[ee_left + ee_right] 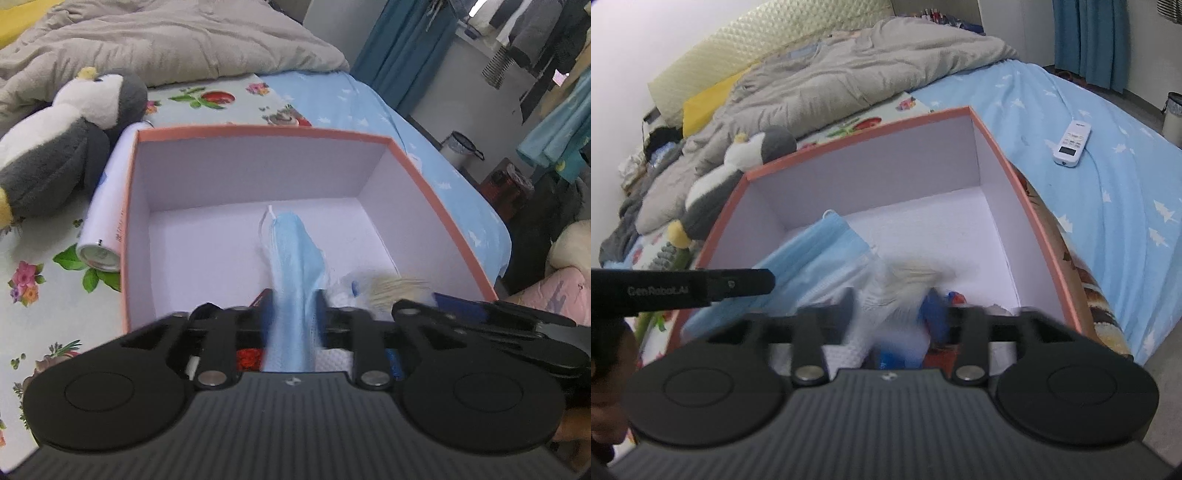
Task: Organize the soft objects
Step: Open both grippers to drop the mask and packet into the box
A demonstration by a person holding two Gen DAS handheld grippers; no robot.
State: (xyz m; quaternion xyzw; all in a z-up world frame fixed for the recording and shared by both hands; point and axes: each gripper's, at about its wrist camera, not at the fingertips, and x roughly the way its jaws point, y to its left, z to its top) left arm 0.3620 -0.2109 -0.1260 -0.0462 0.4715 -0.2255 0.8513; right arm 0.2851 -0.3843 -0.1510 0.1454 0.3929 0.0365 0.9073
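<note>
An open box with a salmon rim and white inside stands on the bed; it also shows in the right wrist view. My left gripper is shut on a light blue face mask, which hangs over the box's near edge into the box. In the right wrist view the mask lies at the box's left side, with the left gripper's finger beside it. My right gripper is shut on a blurred white and beige soft object, also seen in the left wrist view, over the box's near edge.
A grey and white plush penguin lies left of the box. A white can lies against the box's left wall. A grey duvet covers the far bed. A white remote lies on the blue sheet to the right.
</note>
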